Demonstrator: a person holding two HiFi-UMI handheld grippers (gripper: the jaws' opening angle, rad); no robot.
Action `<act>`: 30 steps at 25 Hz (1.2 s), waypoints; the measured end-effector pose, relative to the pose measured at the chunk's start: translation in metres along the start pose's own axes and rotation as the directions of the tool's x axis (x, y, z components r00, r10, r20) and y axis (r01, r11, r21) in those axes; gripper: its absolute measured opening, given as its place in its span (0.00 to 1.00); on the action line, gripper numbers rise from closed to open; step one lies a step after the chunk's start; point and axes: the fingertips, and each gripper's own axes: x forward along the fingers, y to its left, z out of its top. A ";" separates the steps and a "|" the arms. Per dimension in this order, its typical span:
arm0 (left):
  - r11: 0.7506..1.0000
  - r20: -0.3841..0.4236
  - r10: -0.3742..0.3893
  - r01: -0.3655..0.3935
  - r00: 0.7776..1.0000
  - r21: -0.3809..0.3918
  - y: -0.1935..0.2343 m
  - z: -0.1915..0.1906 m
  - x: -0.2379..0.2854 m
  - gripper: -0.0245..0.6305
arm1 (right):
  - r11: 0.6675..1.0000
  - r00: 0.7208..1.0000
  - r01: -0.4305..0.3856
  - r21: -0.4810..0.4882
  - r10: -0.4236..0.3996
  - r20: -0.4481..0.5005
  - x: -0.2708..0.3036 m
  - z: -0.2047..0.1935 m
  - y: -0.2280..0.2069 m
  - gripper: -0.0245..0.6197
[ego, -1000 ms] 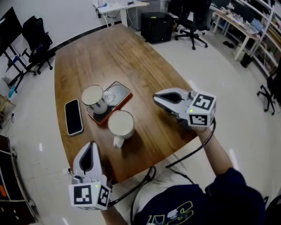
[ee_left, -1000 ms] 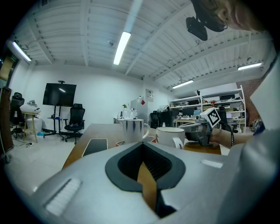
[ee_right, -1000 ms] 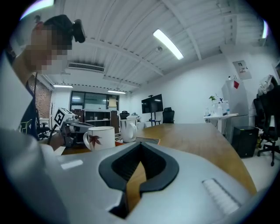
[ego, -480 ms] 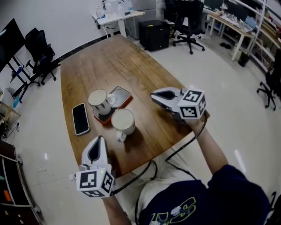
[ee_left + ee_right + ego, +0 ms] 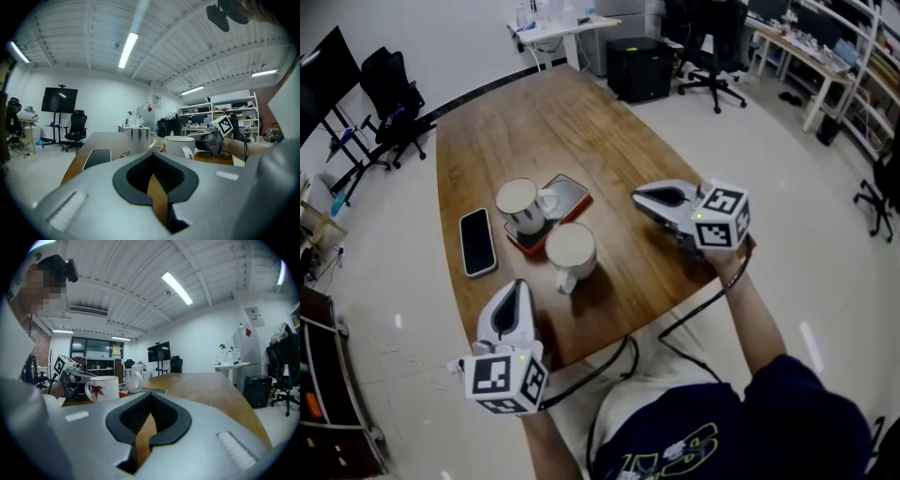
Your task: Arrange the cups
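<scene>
Two white cups stand on the wooden table (image 5: 534, 122). The far cup (image 5: 521, 202) sits on a flat dark tray with an orange rim (image 5: 572, 199). The near cup (image 5: 570, 251) stands on the bare wood just in front of the tray, its handle turned toward me. My left gripper (image 5: 517, 287) hovers at the table's near edge, shut and empty, pointing at the cups. My right gripper (image 5: 639, 199) is to the right of the cups, also shut and empty. The left gripper view shows the striped far cup (image 5: 139, 139) and the near cup (image 5: 179, 146). In the right gripper view the near cup (image 5: 104, 387) bears a red leaf.
A black phone (image 5: 477, 242) lies flat to the left of the cups. Beyond the table's far end stand a black cabinet (image 5: 639, 66) and office chairs (image 5: 712, 47). More chairs (image 5: 389, 103) are at the far left.
The head view has shifted a little. Both grippers keep their places by the table, and the cups have not moved.
</scene>
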 end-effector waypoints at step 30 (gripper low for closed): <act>1.000 -0.005 0.008 -0.008 1.000 0.009 0.004 -0.004 0.001 0.04 | 0.950 0.954 -0.259 -0.176 0.224 -0.198 0.000 0.041 0.041 0.04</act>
